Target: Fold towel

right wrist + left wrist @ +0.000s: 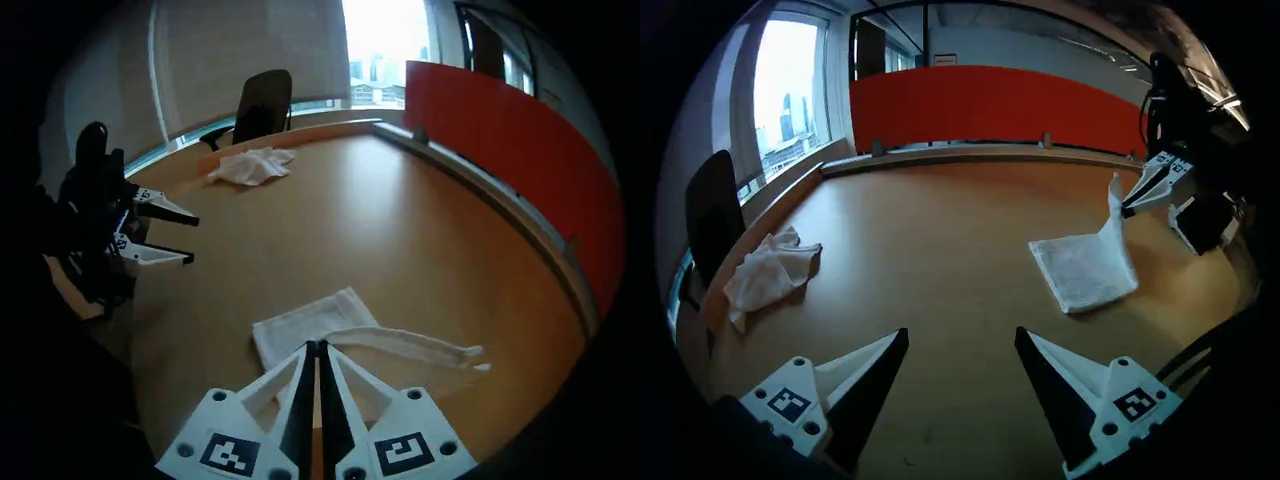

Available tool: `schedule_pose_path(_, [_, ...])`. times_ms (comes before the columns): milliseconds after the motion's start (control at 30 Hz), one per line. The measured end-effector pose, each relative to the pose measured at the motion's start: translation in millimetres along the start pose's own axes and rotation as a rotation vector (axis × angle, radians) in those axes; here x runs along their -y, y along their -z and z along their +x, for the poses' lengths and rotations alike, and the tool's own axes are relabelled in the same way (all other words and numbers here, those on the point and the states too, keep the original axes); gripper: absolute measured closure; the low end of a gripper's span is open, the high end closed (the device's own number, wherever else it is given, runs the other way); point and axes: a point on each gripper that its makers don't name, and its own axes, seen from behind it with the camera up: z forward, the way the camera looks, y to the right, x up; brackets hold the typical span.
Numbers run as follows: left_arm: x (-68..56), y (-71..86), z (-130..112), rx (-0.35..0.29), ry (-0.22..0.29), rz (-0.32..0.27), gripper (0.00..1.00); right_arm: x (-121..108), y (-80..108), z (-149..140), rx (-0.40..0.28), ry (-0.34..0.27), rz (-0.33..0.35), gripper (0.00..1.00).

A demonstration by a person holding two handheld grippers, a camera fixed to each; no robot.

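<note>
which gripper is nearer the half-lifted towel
Right. The right gripper is pinching the lifted edge of the towel; the left gripper hangs open over the table, apart from it.

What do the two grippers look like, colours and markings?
The left gripper and right gripper match: two long white wedge-shaped fingers tapering to points, black on the inner faces. Each finger bears a square black-and-white marker and small round holes near its base. The bodies behind are black.
</note>
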Motion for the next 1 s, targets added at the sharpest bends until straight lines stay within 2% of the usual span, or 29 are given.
schedule_pose_path(200, [2.5, 1.1, 0, 0.0, 0.009, 0.008, 0.01, 14, -28.3, -2, 0.025, 0.01, 0.061, 0.97])
schedule_pose_path(567, [5.9, 0.5, -4, 0.007, 0.013, 0.017, 0.01, 20, -37.5, -9, 0.046, 0.004, 0.096, 0.94])
schedule_pose_path(700, [6.6, 0.2, -4, 0.01, 0.011, 0.018, 0.01, 22, -38.5, -12, 0.054, 0.006, 0.102, 0.78])
schedule_pose_path(867, [7.3, 0.0, -5, 0.013, 0.009, 0.02, 0.01, 24, -38.6, -18, 0.067, 0.003, 0.109, 0.51])
schedule_pose_path(1000, [6.9, -0.4, -5, 0.013, 0.011, 0.018, 0.01, 24, -38.9, -22, 0.075, 0.005, 0.105, 0.48])
